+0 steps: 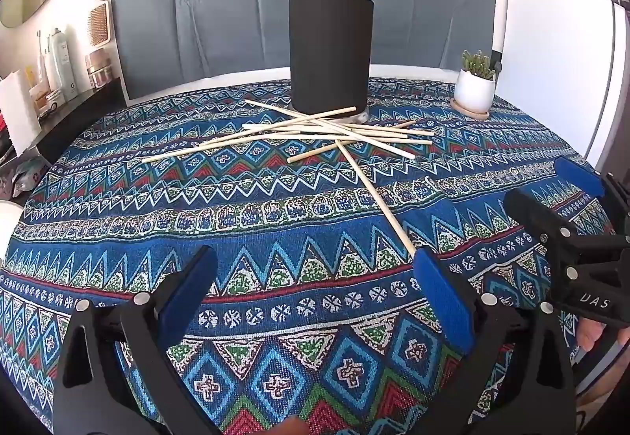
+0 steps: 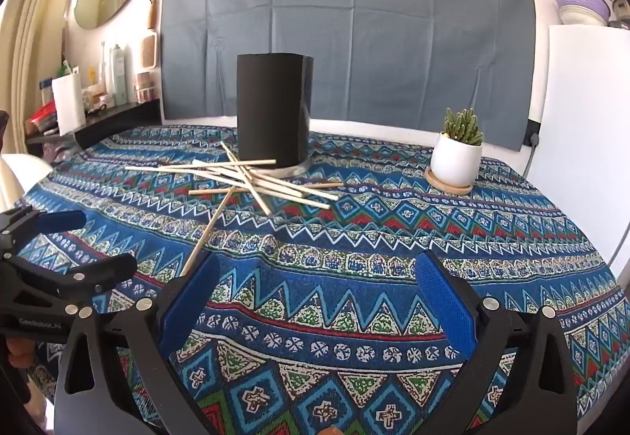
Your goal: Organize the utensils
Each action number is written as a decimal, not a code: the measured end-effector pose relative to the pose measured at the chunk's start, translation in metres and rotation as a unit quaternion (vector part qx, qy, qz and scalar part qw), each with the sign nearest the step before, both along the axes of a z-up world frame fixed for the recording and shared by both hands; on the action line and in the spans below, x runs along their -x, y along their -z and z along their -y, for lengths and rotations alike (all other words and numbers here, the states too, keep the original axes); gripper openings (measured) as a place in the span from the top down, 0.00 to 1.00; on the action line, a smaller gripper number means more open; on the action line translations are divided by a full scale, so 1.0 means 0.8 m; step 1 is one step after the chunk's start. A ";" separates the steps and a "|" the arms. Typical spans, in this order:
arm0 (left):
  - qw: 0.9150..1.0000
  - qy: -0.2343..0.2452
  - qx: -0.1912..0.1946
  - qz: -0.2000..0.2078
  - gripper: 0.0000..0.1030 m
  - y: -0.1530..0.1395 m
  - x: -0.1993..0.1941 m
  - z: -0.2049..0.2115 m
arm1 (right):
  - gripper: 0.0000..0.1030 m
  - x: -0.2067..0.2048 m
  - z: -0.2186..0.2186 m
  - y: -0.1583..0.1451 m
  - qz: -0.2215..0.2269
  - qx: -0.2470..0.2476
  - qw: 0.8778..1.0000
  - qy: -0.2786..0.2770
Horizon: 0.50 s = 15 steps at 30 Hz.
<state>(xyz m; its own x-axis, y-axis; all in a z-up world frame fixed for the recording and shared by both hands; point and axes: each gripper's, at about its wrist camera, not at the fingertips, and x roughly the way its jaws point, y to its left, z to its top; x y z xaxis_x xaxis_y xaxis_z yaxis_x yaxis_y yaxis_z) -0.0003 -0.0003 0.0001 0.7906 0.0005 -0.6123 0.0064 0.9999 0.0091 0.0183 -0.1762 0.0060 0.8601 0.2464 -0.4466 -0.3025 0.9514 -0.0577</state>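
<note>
Nothing picked up yet: both tools, left (image 1: pixel 315 277) and right (image 2: pixel 319 285), gape empty over the bench (image 1: pixel 275 206); next, pinch one chopstick (image 1: pixel 374 194) for the holder (image 1: pixel 330 52).

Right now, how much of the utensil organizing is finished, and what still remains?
Nothing looks done yet. The thin wooden sticks all lie in a crossed pile on the patterned blue tablecloth, in front of the tall black cylinder holder. Nothing is in hand: the left gripper and right gripper are both open and empty. Every stick is left to be picked up.
</note>
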 end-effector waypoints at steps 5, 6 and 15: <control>1.000 0.001 -0.001 0.001 0.06 0.000 0.001 0.001 | 0.08 -0.001 -0.002 0.000 -0.003 0.004 1.000 -0.002; 1.000 0.001 -0.001 0.001 0.06 0.000 0.001 0.001 | 0.08 -0.001 -0.002 0.000 -0.004 0.005 1.000 -0.002; 1.000 0.000 -0.003 0.002 0.06 -0.001 0.002 -0.005 | 0.08 -0.002 -0.004 0.002 -0.005 0.007 1.000 -0.003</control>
<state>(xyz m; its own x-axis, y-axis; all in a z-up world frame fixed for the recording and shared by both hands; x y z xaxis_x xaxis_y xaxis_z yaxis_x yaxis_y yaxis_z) -0.0022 0.0036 0.0009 0.7935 0.0031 -0.6086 0.0070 0.9999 0.0143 0.0197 -0.1731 0.0048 0.8539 0.2456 -0.4588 -0.3094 0.9485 -0.0682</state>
